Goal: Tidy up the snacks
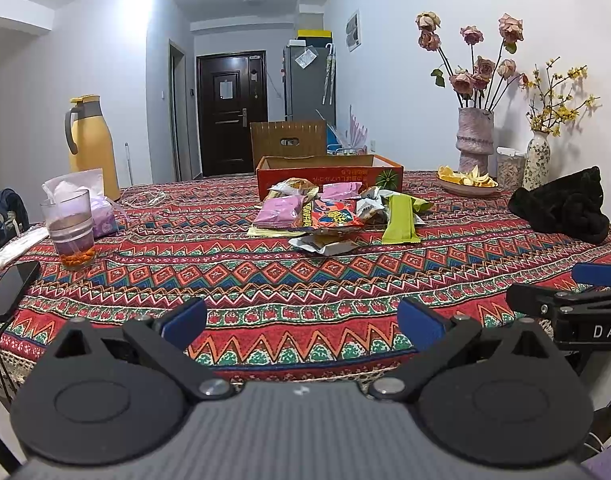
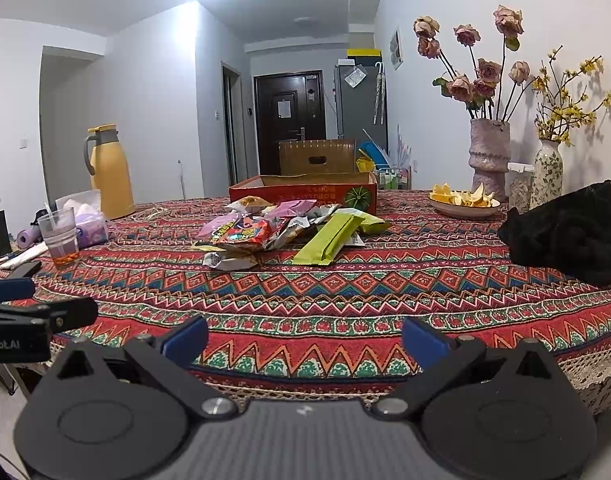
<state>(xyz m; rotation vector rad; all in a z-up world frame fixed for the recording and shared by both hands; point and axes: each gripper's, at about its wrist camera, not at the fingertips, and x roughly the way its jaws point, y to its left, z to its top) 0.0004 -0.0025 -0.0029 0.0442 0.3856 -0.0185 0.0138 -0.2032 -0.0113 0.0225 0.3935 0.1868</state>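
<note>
Patterned cloth covers the worktop (image 1: 265, 280), bare along the lower frame where both tools wait. The left gripper (image 1: 301, 322) and right gripper (image 2: 305, 340) each have fingers spread wide, holding nothing. Mid-frame, straight ahead and well apart from both, lies the snack pile (image 1: 325, 216); its green packet (image 2: 331, 238) runs diagonally toward the right gripper, probably nearer. Behind sits the open red box (image 1: 329, 174).

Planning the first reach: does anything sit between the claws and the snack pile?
Nothing visible does. Only bare tablecloth lies between the open right claw, the open left claw and the snack pile.
</note>
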